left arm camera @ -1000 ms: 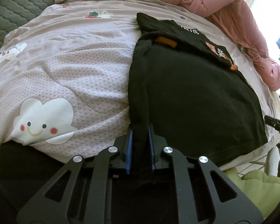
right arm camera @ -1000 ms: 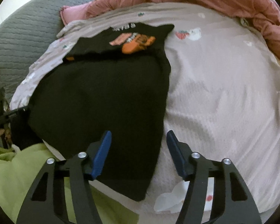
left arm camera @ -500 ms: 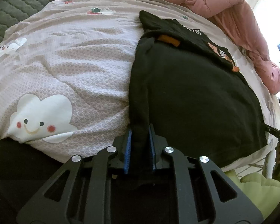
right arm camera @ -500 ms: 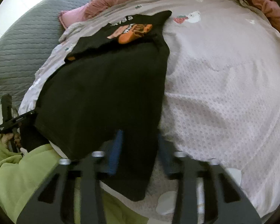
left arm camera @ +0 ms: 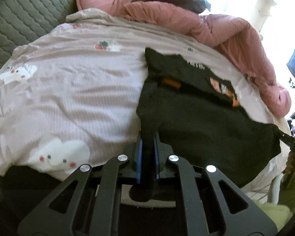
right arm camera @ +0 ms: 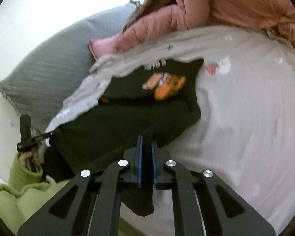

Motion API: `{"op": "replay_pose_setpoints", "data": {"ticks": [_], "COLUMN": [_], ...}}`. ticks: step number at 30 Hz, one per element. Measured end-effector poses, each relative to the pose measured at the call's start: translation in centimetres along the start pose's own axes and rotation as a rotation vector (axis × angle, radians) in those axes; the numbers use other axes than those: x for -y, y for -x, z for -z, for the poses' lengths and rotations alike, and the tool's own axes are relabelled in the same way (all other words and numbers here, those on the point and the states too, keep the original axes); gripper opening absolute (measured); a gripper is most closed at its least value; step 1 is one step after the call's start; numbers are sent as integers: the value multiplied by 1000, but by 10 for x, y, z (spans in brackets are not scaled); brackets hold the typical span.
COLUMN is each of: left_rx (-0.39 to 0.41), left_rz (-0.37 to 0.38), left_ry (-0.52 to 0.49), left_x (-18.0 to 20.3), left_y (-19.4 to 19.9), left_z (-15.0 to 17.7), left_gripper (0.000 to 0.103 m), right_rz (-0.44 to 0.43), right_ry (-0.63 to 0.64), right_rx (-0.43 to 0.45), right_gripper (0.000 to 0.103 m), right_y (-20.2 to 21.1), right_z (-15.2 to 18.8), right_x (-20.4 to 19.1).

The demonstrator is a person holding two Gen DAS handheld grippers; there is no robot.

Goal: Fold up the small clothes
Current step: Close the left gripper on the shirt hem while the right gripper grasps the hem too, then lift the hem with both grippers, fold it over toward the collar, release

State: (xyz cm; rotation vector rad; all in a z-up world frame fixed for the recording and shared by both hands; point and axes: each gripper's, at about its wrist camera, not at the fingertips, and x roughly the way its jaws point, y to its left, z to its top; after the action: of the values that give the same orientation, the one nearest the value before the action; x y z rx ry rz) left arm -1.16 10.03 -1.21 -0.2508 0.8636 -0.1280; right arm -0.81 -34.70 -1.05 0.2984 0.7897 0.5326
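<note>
The black cotton T-shirt with an orange print [right arm camera: 139, 122] lies on the bed's pale patterned cover [left arm camera: 72, 90]. The left claw [left arm camera: 147, 147] and the right claw [right arm camera: 146, 153] each clamp a near hem corner. Unequal lifting may skew the fold; the thin hem may slip out.

You've got a bed covered in a pale pink-beige sheet [left arm camera: 72, 90] printed with white clouds and strawberries. Use the black t-shirt [left arm camera: 202, 122] as your landmark: it lies directly on the sheet, spread flat, orange print at its far end. Beyond the shirt, a pink puffy duvet [left arm camera: 216, 29] is bunched along the sheet's far edge. A grey quilted cover [right arm camera: 55, 68] sits off past the shirt's left side; blur makes it hard to say whether it's bedding or a headboard.
</note>
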Motion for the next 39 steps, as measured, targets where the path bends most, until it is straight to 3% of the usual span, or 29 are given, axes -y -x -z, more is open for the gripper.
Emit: {"op": "replay_pose_setpoints", "data": {"ticks": [8, 15, 23, 32, 35, 37, 38, 39], "left_rx": [49, 54, 42, 7, 12, 33, 42, 48], "left_rz": [-23, -72, -111, -121, -115, -86, -75, -70], "left_ry": [7, -12, 6, 37, 52, 78, 84, 85], "left_x": [11, 28, 35, 37, 34, 30, 28, 27], "left_y": [-5, -36, -81, -126, -135, -134, -132, -131], "left_z": [-53, -98, -143, -165, -163, -156, -153, -152], "left_gripper": [4, 4, 4, 5, 23, 48, 50, 51], "right_rz": [-21, 5, 75, 161, 205, 222, 233, 244], "right_ry": [-14, -35, -53, -91, -98, -99, -95, -89], "right_rx": [108, 166, 130, 60, 39, 28, 27, 29], "right_gripper": [7, 7, 7, 7, 7, 11, 13, 24], "right_y": [-1, -13, -54, -95, -108, -112, -113, -113], "right_z": [-45, -79, -113, -125, -123, -120, -118, -117], "right_x": [17, 35, 59, 81, 84, 83, 82, 81]}}
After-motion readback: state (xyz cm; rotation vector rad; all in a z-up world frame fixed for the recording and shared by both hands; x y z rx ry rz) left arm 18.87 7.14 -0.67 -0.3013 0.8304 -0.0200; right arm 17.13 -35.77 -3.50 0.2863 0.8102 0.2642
